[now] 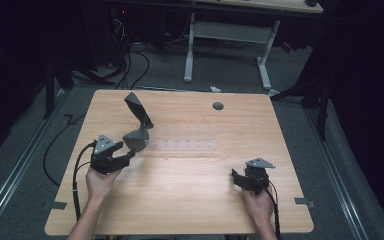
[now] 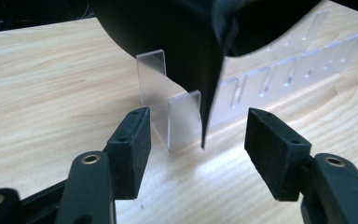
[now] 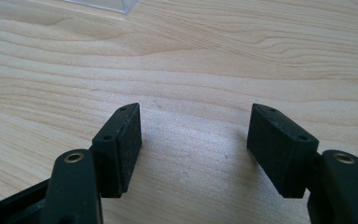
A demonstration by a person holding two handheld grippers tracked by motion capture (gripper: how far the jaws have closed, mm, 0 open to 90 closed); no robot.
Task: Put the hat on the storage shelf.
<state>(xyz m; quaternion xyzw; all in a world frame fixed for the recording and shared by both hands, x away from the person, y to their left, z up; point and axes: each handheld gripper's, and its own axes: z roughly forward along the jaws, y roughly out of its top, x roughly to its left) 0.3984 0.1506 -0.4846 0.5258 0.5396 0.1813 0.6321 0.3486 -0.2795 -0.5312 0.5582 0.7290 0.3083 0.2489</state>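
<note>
A dark grey angular object stands at the left end of a clear slotted acrylic rack in the middle of the wooden table. My left gripper sits just in front of it, open, with nothing between its pads. In the left gripper view the dark object hangs over two clear upright plates, its pointed lower edge just beyond my open left gripper. My right gripper rests near the table's front right, open. In its own view, the right gripper holds nothing over bare wood.
A round grey grommet sits near the table's far edge. A corner of clear acrylic shows at the top of the right gripper view. Cables and a white desk frame stand on the floor beyond the table.
</note>
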